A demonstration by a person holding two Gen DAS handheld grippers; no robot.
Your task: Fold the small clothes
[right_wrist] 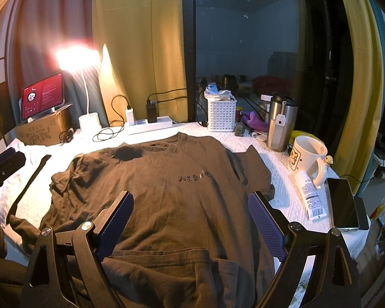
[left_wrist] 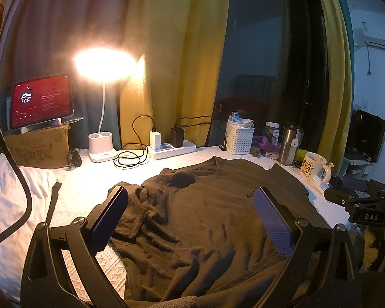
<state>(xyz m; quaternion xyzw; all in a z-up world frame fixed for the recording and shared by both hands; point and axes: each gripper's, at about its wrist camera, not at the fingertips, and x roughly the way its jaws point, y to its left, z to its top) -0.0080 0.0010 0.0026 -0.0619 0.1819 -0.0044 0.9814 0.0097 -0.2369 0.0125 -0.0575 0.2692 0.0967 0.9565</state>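
A dark brown T-shirt (left_wrist: 200, 220) lies spread face up on the white quilted table cover (left_wrist: 95, 179), neck toward the window, left sleeve rumpled. My left gripper (left_wrist: 190, 215) hovers open over the shirt's left half, nothing between its blue pads. In the right wrist view the same T-shirt (right_wrist: 166, 192) shows small dark lettering on the chest and a folded hem near the front. My right gripper (right_wrist: 190, 218) is open above the lower middle of the shirt. The left gripper's black frame shows at the far left edge (right_wrist: 5, 164).
Along the back stand a lit desk lamp (right_wrist: 87, 118), a tablet on a cardboard box (right_wrist: 42, 97), a power strip with chargers (right_wrist: 151, 123) and a white basket (right_wrist: 222, 114). At right are a steel tumbler (right_wrist: 279, 123), mug (right_wrist: 308, 159), tube (right_wrist: 309, 195) and phone (right_wrist: 342, 202).
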